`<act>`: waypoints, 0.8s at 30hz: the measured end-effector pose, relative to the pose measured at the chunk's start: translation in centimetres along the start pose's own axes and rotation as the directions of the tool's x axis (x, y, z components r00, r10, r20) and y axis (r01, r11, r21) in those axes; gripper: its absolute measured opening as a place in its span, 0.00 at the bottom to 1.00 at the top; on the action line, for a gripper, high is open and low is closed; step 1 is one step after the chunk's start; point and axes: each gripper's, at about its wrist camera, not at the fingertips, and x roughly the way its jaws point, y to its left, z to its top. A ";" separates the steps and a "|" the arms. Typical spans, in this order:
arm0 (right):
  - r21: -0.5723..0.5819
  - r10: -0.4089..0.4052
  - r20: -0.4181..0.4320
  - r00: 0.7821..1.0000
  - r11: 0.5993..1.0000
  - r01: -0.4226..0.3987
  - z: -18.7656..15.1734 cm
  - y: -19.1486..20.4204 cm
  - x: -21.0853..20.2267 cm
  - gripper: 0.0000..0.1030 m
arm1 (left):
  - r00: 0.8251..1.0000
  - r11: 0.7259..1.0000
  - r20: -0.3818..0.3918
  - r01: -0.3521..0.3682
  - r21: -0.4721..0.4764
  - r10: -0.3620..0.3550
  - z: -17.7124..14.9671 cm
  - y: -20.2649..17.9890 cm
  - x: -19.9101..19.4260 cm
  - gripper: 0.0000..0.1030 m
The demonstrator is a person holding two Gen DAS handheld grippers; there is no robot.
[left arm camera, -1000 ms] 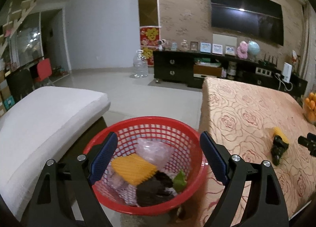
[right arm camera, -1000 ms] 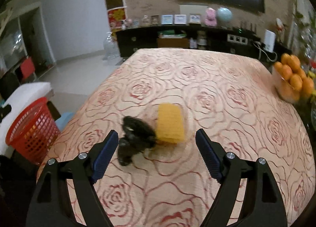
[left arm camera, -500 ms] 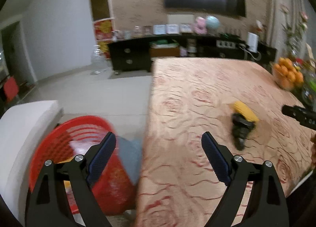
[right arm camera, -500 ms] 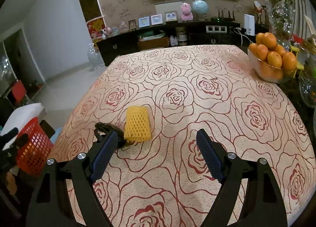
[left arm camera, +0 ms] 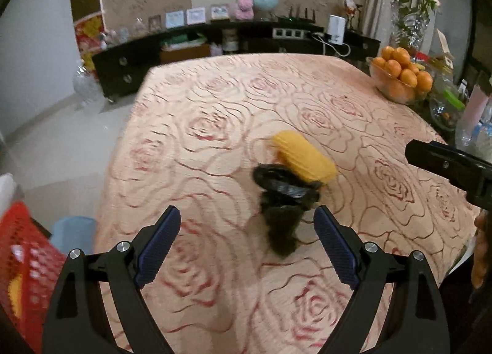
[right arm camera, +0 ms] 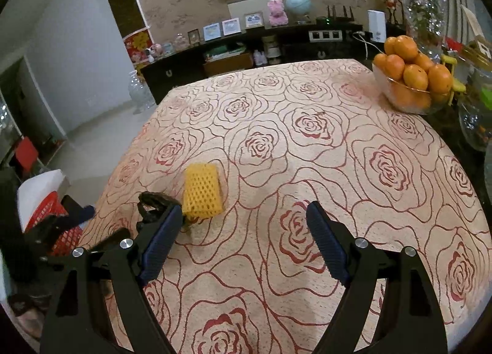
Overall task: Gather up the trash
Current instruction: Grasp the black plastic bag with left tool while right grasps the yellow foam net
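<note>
A crumpled black plastic bag [left arm camera: 284,197] lies on the rose-patterned tablecloth [left arm camera: 215,126], touching a yellow foam fruit net [left arm camera: 303,155]. My left gripper [left arm camera: 247,240] is open and empty, hovering just short of the bag. My right gripper [right arm camera: 241,238] is open and empty above the cloth, to the right of the yellow net [right arm camera: 203,189] and black bag [right arm camera: 153,208]. A red mesh basket [left arm camera: 21,264] with trash in it sits beside the table at the lower left; it also shows in the right wrist view [right arm camera: 53,224].
A glass bowl of oranges [right arm camera: 410,77] stands at the table's far right corner, with vases [left arm camera: 409,25] and clutter beside it. A light blue bin [left arm camera: 72,234] sits on the floor by the basket. A dark TV cabinet [left arm camera: 184,49] lines the far wall.
My left gripper has swung right from over the red basket to the table and now faces the black bag. My right gripper has drawn back and shifted right, away from the bag and net.
</note>
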 end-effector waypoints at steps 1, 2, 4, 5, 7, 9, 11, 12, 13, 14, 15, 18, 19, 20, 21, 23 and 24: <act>0.006 -0.005 -0.003 1.000 1.000 0.005 0.0 -0.2 0.0 0.78 | 1.000 1.000 -0.004 0.011 -0.002 -0.011 -0.1 -0.1 0.3 0.83; 0.012 -0.009 -0.007 1.000 1.000 0.010 0.0 -0.3 0.0 0.78 | 1.000 1.000 -0.011 0.024 0.000 -0.024 -0.1 -0.3 0.8 0.83; 0.019 -0.018 -0.017 1.000 1.000 0.018 -0.1 -0.6 0.1 0.78 | 0.999 0.999 -0.016 0.036 0.001 -0.036 -0.2 -0.6 1.8 0.83; 0.021 -0.020 -0.023 1.000 1.000 0.021 -0.1 -0.7 0.2 0.78 | 0.999 0.999 -0.017 0.038 -0.005 -0.038 -0.3 -0.6 2.1 0.82; 0.019 -0.019 -0.033 0.999 1.000 0.020 -0.2 -0.6 0.4 0.78 | 0.999 0.998 -0.014 0.051 -0.023 -0.052 -0.2 -0.3 2.5 0.80; 0.012 -0.017 -0.037 0.999 1.000 0.018 -0.3 -0.4 0.6 0.78 | 0.998 0.997 -0.016 0.064 -0.032 -0.065 -0.1 -0.4 2.9 0.67; 0.005 -0.016 -0.041 0.999 1.000 0.016 -0.4 -0.2 0.8 0.78 | 0.997 0.997 -0.025 0.076 -0.032 -0.077 0.0 -0.5 3.2 0.51; 0.001 -0.016 -0.043 0.999 1.000 0.016 -0.4 -0.1 0.9 0.78 | 0.996 0.996 -0.027 0.083 -0.030 -0.084 0.0 -0.5 3.3 0.47; -0.001 -0.016 -0.044 0.999 1.000 0.016 -0.4 -0.1 0.9 0.78 | 0.995 0.995 -0.031 0.091 -0.030 -0.092 -0.1 -0.5 3.4 0.39; -0.003 -0.017 -0.046 0.999 1.000 0.017 -0.5 -0.1 1.0 0.78 | 0.995 0.995 -0.031 0.092 -0.031 -0.093 -0.1 -0.6 3.4 0.36; -0.005 -0.019 -0.047 0.999 1.000 0.019 -0.5 -0.1 1.1 0.78 | 0.996 0.995 -0.025 0.090 -0.030 -0.091 -0.2 -0.6 3.4 0.35; -0.008 -0.021 -0.049 0.999 1.000 0.020 -0.6 0.0 1.2 0.78 | 0.995 0.995 -0.014 0.099 -0.034 -0.099 -0.2 -0.5 3.1 0.31; -0.010 -0.018 -0.048 0.999 1.000 0.017 -0.6 0.0 1.3 0.78 | 0.995 0.994 -0.006 0.098 -0.037 -0.098 -0.2 -0.3 2.7 0.31; -0.014 -0.013 -0.045 0.999 1.000 0.012 -0.6 0.2 1.3 0.78 | 0.995 0.994 -0.001 0.096 -0.042 -0.097 -0.2 -0.2 2.4 0.31; -0.017 -0.011 -0.043 0.999 1.000 0.010 -0.6 0.2 1.3 0.78 | 0.996 0.995 0.007 0.091 -0.050 -0.091 -0.2 0.1 1.9 0.31; -0.029 -0.003 -0.037 0.999 1.000 0.002 -0.6 0.5 1.4 0.78 | 0.997 0.995 0.019 0.076 -0.061 -0.075 -0.3 0.6 1.0 0.31; -0.035 0.001 -0.035 0.999 0.999 -0.002 -0.6 0.6 1.4 0.78 | 0.998 0.996 0.025 0.066 -0.067 -0.064 -0.5 1.0 0.4 0.31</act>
